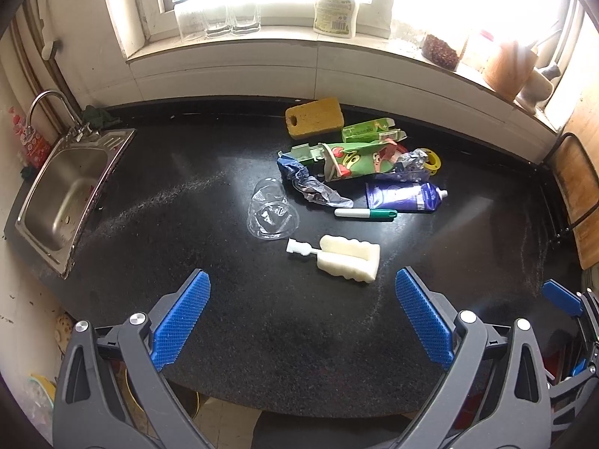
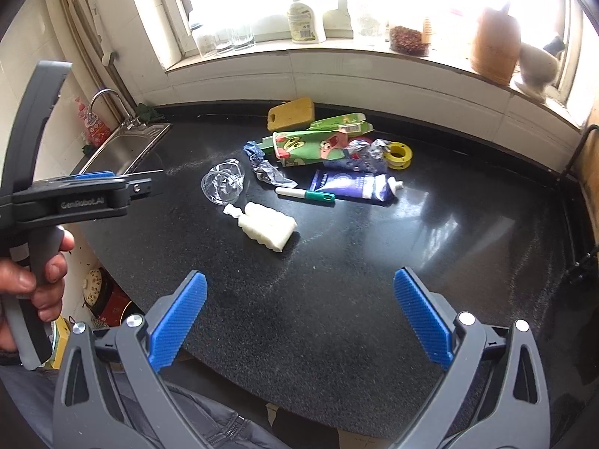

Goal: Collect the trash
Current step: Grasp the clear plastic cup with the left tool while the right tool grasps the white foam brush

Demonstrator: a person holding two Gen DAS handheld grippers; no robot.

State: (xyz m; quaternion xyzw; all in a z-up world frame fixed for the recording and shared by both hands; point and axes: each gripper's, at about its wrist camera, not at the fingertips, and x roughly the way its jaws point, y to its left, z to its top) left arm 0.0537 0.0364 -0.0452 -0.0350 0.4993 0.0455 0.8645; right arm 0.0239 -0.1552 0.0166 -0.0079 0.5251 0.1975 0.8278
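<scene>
Trash lies in a pile mid-counter: a clear plastic cup [image 1: 272,214] [image 2: 222,185] on its side, a white foam brush head [image 1: 346,258] [image 2: 266,226], a green-capped marker [image 1: 365,213] [image 2: 305,194], a purple tube [image 1: 406,197] [image 2: 355,185], a green snack bag [image 1: 355,161] [image 2: 309,147], crumpled foil wrappers [image 1: 309,183], a green carton [image 1: 372,131], and a yellow tape roll [image 1: 432,161] [image 2: 400,153]. My left gripper [image 1: 302,284] is open and empty, short of the brush head. My right gripper [image 2: 300,284] is open and empty, to its right.
A yellow sponge [image 1: 314,118] lies at the back of the black counter [image 1: 187,262]. A steel sink [image 1: 63,202] with a tap is at the left. The windowsill holds glasses [image 1: 217,22], a bottle [image 1: 335,11] and jars. A wooden board [image 1: 576,179] leans at the right.
</scene>
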